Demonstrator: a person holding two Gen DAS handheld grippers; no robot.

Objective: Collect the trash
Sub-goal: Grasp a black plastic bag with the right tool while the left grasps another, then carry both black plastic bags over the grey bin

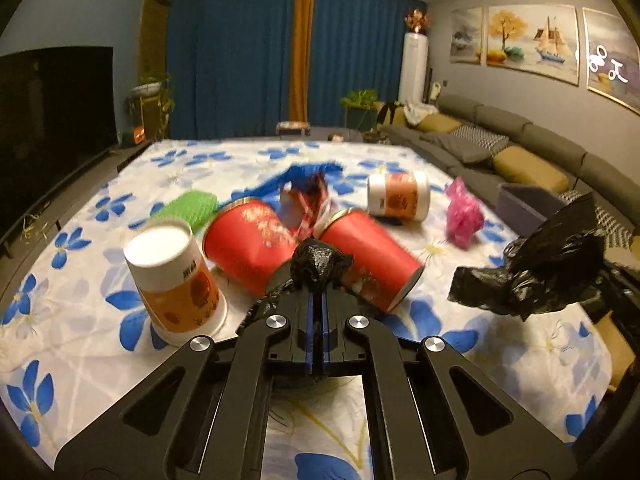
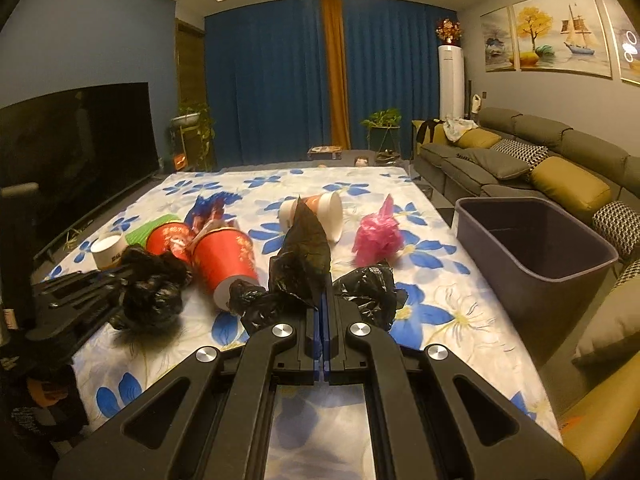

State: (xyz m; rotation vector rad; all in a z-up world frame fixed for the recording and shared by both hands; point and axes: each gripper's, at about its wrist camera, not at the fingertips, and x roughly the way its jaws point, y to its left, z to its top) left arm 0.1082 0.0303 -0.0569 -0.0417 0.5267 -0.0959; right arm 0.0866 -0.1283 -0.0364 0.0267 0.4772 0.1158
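My left gripper is shut on a crumpled black plastic bag; it also shows in the right wrist view. My right gripper is shut on another black plastic bag, seen at the right in the left wrist view. On the floral tablecloth lie two red paper cups, an upturned white-orange cup, a lying white-orange cup, a pink bag, a green mesh piece and a red-white wrapper.
A dark grey bin stands open at the table's right edge, beside the grey sofa. A television stands to the left. Blue curtains hang behind the table.
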